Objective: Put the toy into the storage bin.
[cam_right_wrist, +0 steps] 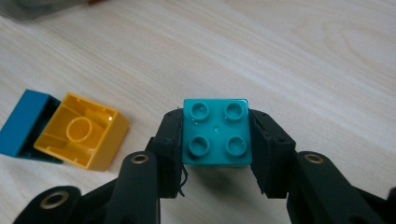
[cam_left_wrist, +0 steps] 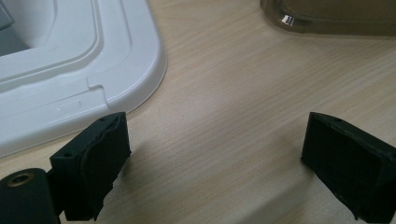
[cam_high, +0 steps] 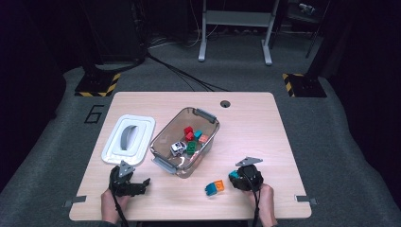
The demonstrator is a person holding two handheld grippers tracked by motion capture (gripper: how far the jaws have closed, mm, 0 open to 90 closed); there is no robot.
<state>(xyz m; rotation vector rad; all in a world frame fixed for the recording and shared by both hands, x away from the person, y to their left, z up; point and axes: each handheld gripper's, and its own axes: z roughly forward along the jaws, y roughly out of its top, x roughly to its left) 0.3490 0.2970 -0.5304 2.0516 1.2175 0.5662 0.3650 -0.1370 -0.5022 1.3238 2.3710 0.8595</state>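
Down at the near right of the table, right gripper clamped on a teal block, studs facing up, pads squeezing both sides. Just beside it, yellow block tipped over, hollow side showing, touching a blue block. Over near left, left gripper wide open, nothing between, close to the white lid. Clear bin mid-table with more toys.

We see the lid lying left of the container at the table's middle; bricks lie inside, and two bricks near the front edge.
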